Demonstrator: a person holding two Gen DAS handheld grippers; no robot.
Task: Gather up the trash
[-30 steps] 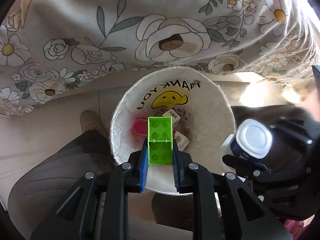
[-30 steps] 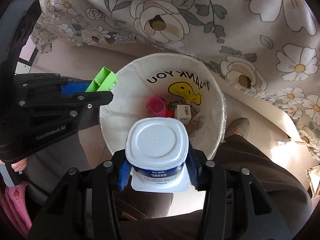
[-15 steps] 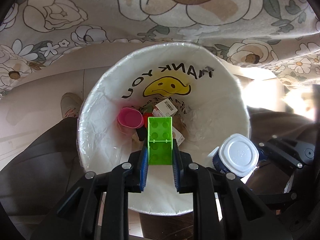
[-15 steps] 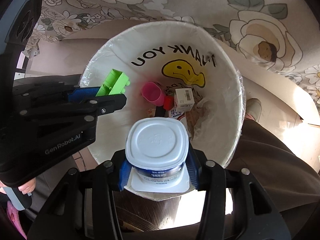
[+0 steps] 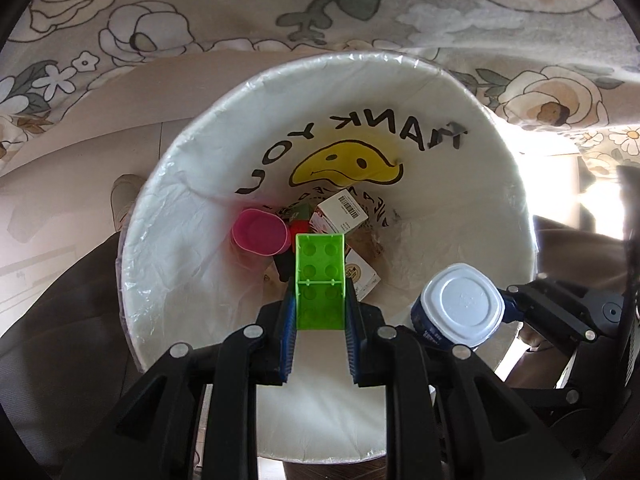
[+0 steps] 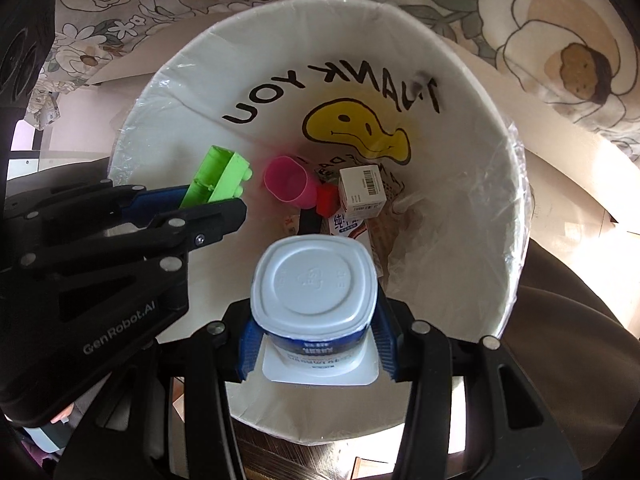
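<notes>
1. While it hangs over the left side of the bin's mouth, the left claw (image 5: 320, 312) is clamped on a green toy brick (image 5: 320, 280) — blue pads pressed against both long sides, hollow underside facing the camera.
2. Below the brick, the white bin (image 6: 516, 248) carries a plastic liner printed "THANK YOU" with a yellow smiley (image 6: 358, 130).
3. At the bottom of the bin lie a pink cup (image 6: 288, 186) on its side, a small red piece (image 6: 328, 198) touching it, and a white barcoded box (image 6: 362, 192) just beside that — more cartons sit under them.
4. To the right, the right claw (image 6: 314, 344) is closed on a yogurt tub (image 6: 314, 292), upside down with its white base toward the camera, held over the near part of the bin's opening.
5. Floral cloth (image 6: 560, 40) hangs behind the bin.
</notes>
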